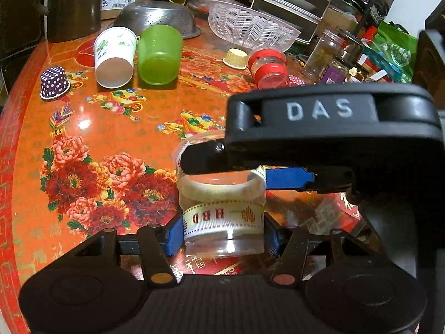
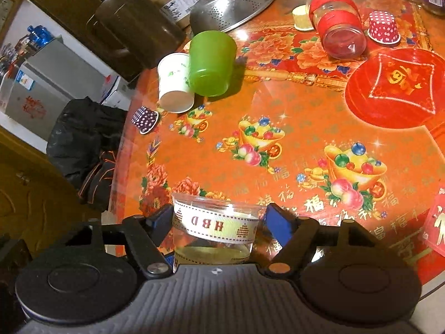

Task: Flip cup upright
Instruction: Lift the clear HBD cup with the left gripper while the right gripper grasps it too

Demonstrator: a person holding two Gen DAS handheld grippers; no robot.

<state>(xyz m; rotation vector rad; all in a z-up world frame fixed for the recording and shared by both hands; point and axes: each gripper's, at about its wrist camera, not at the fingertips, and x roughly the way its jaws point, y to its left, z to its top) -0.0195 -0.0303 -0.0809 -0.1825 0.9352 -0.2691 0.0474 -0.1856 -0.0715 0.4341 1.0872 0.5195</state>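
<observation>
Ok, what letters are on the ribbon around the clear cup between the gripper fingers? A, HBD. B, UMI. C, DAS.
A: the ribbon wrapped round the clear cup reads HBD, upside down in both wrist views.

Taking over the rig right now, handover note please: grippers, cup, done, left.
Left gripper: shut on the clear cup, pads against both sides of its lower wall.
Right gripper: fingers flank the cup near its rim; a sliver of gap shows on one side, so grip unclear.
Cup: wide mouth up, over the table; can't tell if its base touches.
Done: flip looks complete.
Left: probably set down, release both, check it stands.
</observation>
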